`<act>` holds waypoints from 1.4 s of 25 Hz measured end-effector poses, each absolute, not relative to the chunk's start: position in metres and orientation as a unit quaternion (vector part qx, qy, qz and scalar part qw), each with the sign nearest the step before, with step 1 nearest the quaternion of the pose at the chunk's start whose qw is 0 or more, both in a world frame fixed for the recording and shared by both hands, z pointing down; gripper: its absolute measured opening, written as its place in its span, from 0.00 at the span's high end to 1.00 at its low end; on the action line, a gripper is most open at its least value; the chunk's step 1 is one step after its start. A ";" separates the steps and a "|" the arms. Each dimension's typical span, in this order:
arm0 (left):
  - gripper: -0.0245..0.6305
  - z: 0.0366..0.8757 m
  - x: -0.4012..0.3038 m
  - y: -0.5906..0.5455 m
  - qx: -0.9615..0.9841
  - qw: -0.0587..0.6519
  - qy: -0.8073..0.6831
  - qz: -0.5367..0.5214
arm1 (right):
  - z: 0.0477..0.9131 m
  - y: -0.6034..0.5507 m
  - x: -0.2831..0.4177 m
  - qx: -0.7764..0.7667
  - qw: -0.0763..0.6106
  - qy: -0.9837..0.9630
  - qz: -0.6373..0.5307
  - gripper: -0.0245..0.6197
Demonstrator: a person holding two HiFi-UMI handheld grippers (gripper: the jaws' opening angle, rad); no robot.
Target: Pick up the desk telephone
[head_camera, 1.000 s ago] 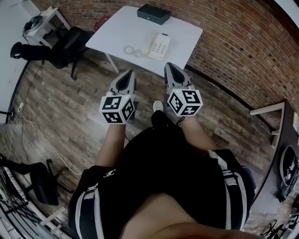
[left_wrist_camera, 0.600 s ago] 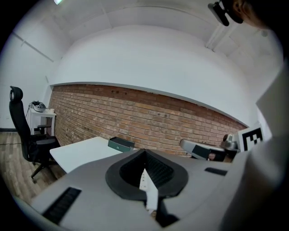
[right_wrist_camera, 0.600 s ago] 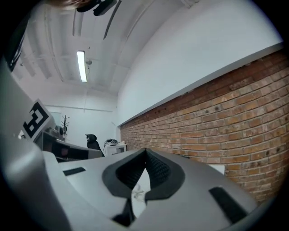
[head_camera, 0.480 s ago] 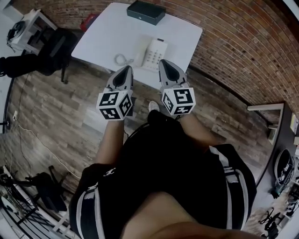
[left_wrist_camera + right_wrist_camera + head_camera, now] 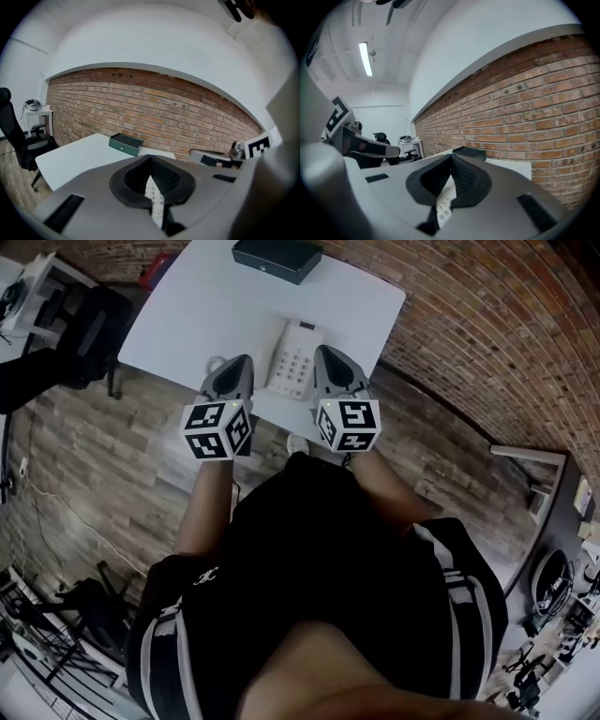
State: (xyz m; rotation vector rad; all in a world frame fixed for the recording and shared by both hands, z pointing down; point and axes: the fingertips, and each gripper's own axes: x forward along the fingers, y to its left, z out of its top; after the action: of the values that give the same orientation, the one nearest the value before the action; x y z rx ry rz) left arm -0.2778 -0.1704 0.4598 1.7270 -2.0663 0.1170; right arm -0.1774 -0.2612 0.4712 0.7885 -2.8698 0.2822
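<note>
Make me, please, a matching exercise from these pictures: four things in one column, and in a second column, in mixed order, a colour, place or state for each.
Things:
1. desk telephone
2. box
3. office chair
4. right gripper

Descriptions:
A. jaws shut, holding nothing
B. black, standing beside the table
C. white, keypad facing up
D. dark green, at the table's far side

Pairs: 1-C, 2-D, 3-B, 4-A

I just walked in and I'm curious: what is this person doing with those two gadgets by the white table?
A person holds a claw tool in each hand, reaching toward a desk telephone that lies on the white table. The left claw and right claw are both shut and empty, one on either side of the phone. Nothing grips it yet. A dark green box sits at the far end.
</note>
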 end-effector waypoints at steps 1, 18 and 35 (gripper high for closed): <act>0.96 0.461 -0.280 -0.177 0.623 0.223 -0.748 0.046 | 0.475 -0.268 -0.178 0.263 0.078 -0.956 0.101 0.96; 0.96 0.537 -0.330 -0.239 0.654 0.287 -0.684 0.147 | 0.568 -0.322 -0.188 0.348 0.121 -0.892 0.261 0.96; 0.51 0.636 -0.332 -0.268 0.737 0.492 -0.455 0.090 | 0.651 -0.327 -0.196 0.341 0.150 -0.834 0.406 0.72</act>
State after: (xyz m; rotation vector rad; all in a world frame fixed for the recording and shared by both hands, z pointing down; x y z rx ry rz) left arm -0.3317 -0.2680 0.6362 1.7887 -1.1051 0.2185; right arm -0.1960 -0.3267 0.6513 0.9809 -2.3972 1.1660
